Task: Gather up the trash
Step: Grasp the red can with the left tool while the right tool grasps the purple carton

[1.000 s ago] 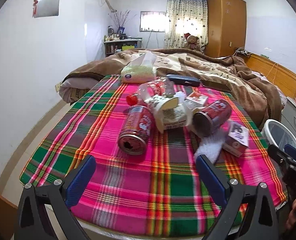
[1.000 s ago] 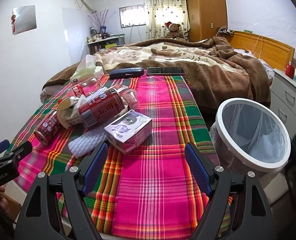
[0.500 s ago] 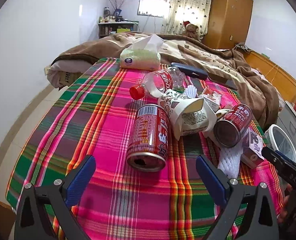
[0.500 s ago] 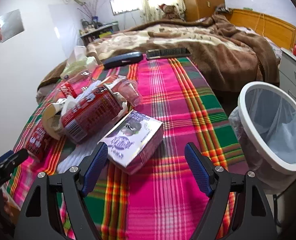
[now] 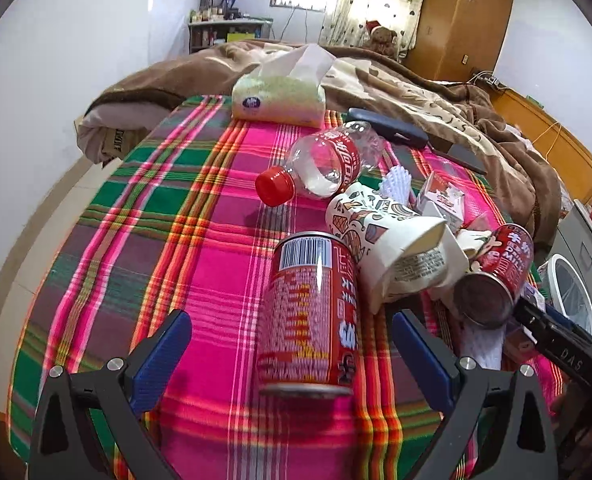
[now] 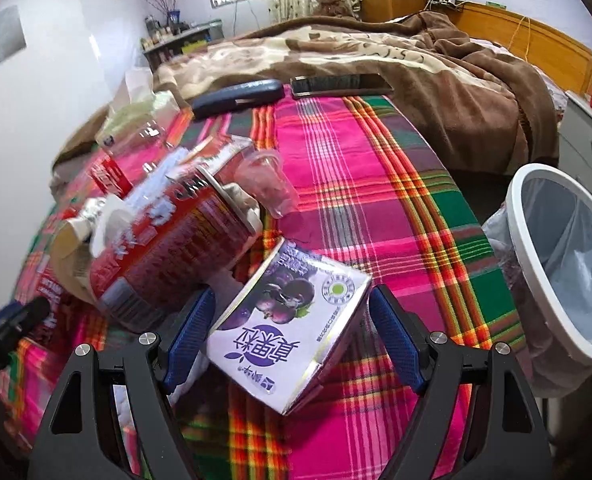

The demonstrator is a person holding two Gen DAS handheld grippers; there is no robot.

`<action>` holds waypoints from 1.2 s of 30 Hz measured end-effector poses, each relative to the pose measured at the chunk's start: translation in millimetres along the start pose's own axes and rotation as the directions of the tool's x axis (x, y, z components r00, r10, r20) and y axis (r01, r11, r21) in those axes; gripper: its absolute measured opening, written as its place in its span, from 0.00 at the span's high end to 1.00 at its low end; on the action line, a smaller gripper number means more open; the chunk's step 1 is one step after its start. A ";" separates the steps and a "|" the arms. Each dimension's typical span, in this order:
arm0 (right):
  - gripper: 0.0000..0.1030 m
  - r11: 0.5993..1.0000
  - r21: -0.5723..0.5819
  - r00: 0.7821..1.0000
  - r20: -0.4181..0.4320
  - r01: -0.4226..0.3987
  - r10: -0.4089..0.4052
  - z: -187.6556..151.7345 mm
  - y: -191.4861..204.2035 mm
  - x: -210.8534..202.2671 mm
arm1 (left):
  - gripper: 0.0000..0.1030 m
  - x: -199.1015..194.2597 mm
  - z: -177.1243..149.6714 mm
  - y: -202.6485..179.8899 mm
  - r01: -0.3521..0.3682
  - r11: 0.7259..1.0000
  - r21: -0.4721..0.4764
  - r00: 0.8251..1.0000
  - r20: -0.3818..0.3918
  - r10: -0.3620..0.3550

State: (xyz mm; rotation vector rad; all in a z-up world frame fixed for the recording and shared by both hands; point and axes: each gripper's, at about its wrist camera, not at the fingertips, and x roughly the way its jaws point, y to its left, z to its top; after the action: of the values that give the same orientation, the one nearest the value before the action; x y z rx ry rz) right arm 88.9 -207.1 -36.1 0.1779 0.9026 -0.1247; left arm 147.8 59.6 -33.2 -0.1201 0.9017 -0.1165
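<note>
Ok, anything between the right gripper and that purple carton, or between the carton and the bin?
Nothing visible. The right gripper is open around the purple carton, and only bare plaid cloth lies toward the white bin.

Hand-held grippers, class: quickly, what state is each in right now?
Left hand-held gripper: open, straddling the red can.
Right hand-held gripper: open, around the purple carton.

Left of the red can [image 5: 309, 312] the plaid bed cover [image 5: 168, 216] lies bare — open lane. Its right side is blocked: crushed paper cup [image 5: 395, 248] touching, second can [image 5: 495, 276] beyond. Bin [image 6: 563, 256] rim unobstructed — purple carton [image 6: 292, 320] crowded by can on left.
</note>
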 end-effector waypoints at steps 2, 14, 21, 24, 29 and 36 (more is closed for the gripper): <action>0.22 0.999 -0.022 1.000 0.009 0.029 -0.029 0.9 -0.9 -0.5 | 0.01 4.9 1.5 1.4 0.004 1.000 -0.001 1.000 -0.008 -0.004; 0.22 0.999 0.004 0.999 -0.003 0.046 -0.046 2.8 -28.6 -0.7 | 0.30 35.2 3.2 0.7 -0.013 1.000 -0.008 0.996 -0.087 0.012; 0.44 0.999 -0.001 0.999 -0.003 0.045 -0.045 0.1 -35.0 1.5 | 0.39 38.3 7.3 -2.6 -0.020 1.000 -0.017 0.996 -0.085 0.019; 0.45 1.000 -0.002 1.000 0.004 0.029 -0.028 0.6 -36.0 0.7 | 0.49 38.5 8.2 -4.2 -0.022 1.000 -0.018 0.997 -0.079 0.020; 0.45 1.000 -0.001 1.000 0.023 0.014 -0.014 0.4 -38.7 -3.0 | 0.49 36.9 6.3 -4.4 -0.019 1.000 -0.021 0.997 -0.072 0.017; 0.45 1.000 0.000 0.999 0.047 -0.013 0.013 1.1 -42.5 -10.9 | 0.49 21.3 1.5 -2.6 -0.026 0.999 -0.030 0.998 -0.056 0.024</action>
State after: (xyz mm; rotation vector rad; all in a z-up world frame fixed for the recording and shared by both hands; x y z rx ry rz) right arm 75.3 -248.6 -31.1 0.1799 0.8541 -0.1163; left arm 161.9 53.9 -48.4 -0.1350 0.9607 -0.0831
